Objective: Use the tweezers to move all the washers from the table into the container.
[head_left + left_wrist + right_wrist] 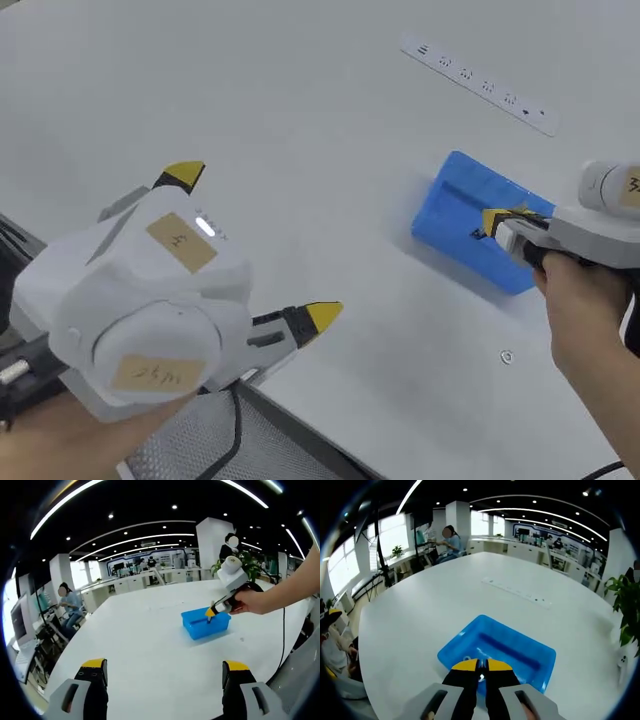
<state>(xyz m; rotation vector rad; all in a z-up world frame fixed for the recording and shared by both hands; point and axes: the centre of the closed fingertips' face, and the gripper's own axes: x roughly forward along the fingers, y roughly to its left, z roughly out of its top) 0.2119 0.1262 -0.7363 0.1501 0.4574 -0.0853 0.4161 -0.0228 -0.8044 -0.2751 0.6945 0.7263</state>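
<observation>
left gripper point(255, 245) down by the near edge of the white table point(300, 90), jaws spread wide apart. right gripper point(500, 222) hanging over the blue container point(462, 195), jaws pressed together on the tweezers point(209, 620); thin dark tip poking down into the container in the left gripper view. one washer point(507, 357) lying flat on the table, near the container on the side toward the person, just below the hand point(572, 300) holding the right gripper. small pale speck point(467, 658) inside the container in the right gripper view, too tiny to call. power strip point(480, 85) farther back on the table, well apart from the container.
</observation>
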